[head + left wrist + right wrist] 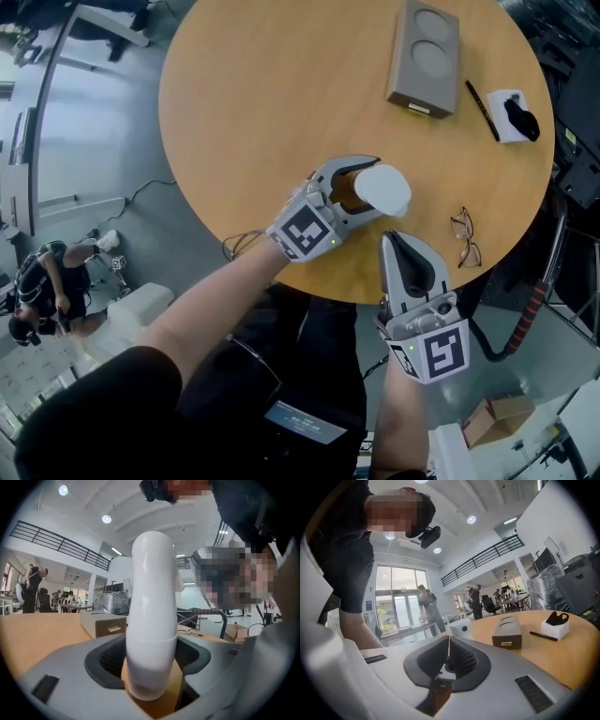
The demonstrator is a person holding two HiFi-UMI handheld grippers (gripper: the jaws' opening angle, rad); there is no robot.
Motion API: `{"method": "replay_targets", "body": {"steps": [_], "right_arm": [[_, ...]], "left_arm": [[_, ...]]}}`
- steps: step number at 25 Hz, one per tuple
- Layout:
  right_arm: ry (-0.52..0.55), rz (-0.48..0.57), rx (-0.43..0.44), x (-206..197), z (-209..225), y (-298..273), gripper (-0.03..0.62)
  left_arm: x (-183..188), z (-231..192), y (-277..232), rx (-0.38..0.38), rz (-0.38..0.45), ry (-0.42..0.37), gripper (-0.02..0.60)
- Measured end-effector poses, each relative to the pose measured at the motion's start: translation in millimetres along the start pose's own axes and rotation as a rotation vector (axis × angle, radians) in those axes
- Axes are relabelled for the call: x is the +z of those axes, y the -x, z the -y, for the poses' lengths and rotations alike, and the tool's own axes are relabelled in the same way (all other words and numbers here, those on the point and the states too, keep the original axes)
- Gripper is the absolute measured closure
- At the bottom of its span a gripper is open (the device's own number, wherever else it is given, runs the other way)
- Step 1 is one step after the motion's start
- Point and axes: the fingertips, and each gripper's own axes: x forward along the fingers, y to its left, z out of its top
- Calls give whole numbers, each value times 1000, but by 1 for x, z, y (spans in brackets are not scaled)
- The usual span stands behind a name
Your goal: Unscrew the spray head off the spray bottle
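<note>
Wooden table (244, 94), frame centre: spray bottle (349, 195) upright between left gripper's (378, 187) wide jaws for steadying; right gripper (391, 237) closed, empty, lower right, free for spray head (152, 597).

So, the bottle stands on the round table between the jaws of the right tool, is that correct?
Not quite. The bottle stands on the round table, but between the jaws of the left tool, as the left gripper view shows. The right tool is shut with nothing in it.
</note>
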Motion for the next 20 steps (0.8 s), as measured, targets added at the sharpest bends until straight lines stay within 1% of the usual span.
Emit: {"method": "replay_targets", "body": {"steps": [7, 8, 10, 13, 15, 18, 20], "right_arm": [[-10, 1, -5, -3, 4, 0, 580], [-11, 3, -7, -2, 6, 1, 580], [-12, 10, -11, 1, 9, 3, 579], [-6, 23, -12, 11, 12, 8, 579], [6, 27, -9, 24, 10, 11, 579], [27, 34, 0, 51, 3, 16, 543], [37, 41, 10, 72, -3, 19, 515]], "left_arm": [[4, 0, -16, -18, 12, -15, 272], [4, 1, -17, -26, 14, -20, 284], [5, 5, -17, -50, 8, -29, 282], [10, 15, -14, -87, -23, -34, 284], [21, 20, -7, -104, -38, -26, 284], [48, 27, 6, -111, -38, -2, 284], [69, 30, 15, -114, -40, -5, 284]]}}
